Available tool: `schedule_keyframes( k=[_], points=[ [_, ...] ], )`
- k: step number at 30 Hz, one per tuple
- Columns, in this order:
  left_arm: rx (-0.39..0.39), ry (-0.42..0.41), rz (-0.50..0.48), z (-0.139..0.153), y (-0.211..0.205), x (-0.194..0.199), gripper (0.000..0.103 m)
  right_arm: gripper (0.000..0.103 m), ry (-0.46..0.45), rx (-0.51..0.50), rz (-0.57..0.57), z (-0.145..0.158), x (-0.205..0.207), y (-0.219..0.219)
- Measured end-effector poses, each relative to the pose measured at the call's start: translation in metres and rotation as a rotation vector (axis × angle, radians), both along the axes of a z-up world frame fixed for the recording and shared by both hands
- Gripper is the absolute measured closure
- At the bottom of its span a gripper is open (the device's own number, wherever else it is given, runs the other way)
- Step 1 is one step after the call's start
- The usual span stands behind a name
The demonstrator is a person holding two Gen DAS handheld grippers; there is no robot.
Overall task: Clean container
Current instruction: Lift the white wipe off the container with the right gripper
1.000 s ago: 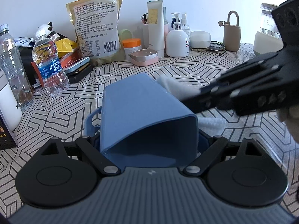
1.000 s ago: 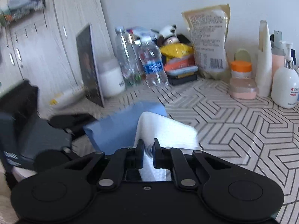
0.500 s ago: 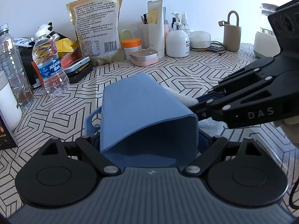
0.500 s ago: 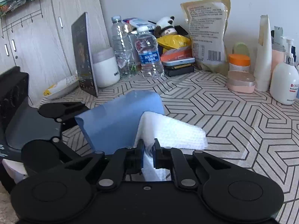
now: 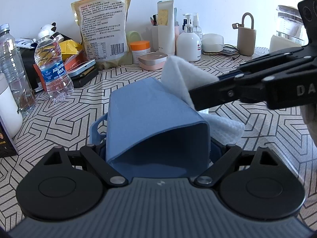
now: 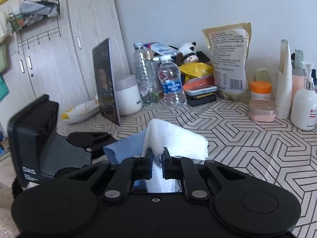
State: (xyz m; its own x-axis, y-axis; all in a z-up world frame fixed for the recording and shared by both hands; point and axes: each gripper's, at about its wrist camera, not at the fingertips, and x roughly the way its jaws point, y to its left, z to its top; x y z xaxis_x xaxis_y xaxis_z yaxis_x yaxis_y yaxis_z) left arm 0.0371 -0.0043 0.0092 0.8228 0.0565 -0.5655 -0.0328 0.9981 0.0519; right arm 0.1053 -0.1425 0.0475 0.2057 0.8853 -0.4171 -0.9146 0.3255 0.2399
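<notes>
left wrist view and right wrist view, items listed from left to right. a table (image 5: 247, 73) with a black-and-white geometric cover carries everything. along its back edge, against the wall: a clear plastic bottle (image 5: 13, 73) near the back left corner, a water bottle with a blue label (image 5: 52, 69) just beside it, a yellow snack packet (image 5: 69, 47) behind a stack of flat boxes (image 5: 83, 69), a large tan printed bag (image 5: 103, 33) standing upright, an orange-lidded jar (image 5: 140, 48), a pink flat case (image 5: 153, 60) in front of that jar, a tall white tube (image 5: 166, 26), a white pump bottle (image 5: 188, 43), a beige holder with a loop handle (image 5: 246, 37), and a pale appliance (image 5: 285, 39) near the back right corner. the blue container (image 5: 152, 119) lies tilted on its side near the front edge, its open mouth turned toward the left wrist camera. the left gripper (image 5: 158, 154) pinches the container from both sides, its fingers pressed against the walls near the mouth. the right gripper (image 6: 157, 158) reaches in from the right side; its jaws are pressed together on a white cloth (image 6: 174, 138). the cloth drapes over the upper right edge of the container and touches its outer wall; one corner stands up above the container, another hangs down on the right side. in the right wrist view a dark upright book (image 6: 105, 81) and a white tub (image 6: 128, 97) stand at the left edge of the table, before a pale wooden wardrobe (image 6: 49, 59).
</notes>
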Motion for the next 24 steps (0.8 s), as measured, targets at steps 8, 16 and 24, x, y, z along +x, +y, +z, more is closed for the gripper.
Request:
schedule_keyframes(
  k=[8, 16, 24],
  points=[
    [0.000, -0.002, 0.000, 0.000, -0.004, 0.000, 0.013, 0.088, 0.049, 0.075, 0.114, 0.001, -0.006, 0.002],
    [0.003, -0.010, 0.006, 0.002, -0.004, -0.002, 0.015, 0.088, 0.085, 0.079, 0.074, -0.005, 0.005, 0.005],
    [0.004, -0.019, -0.020, 0.003, -0.006, -0.003, 0.022, 0.079, 0.119, 0.088, 0.046, -0.008, 0.014, 0.001]
  ],
)
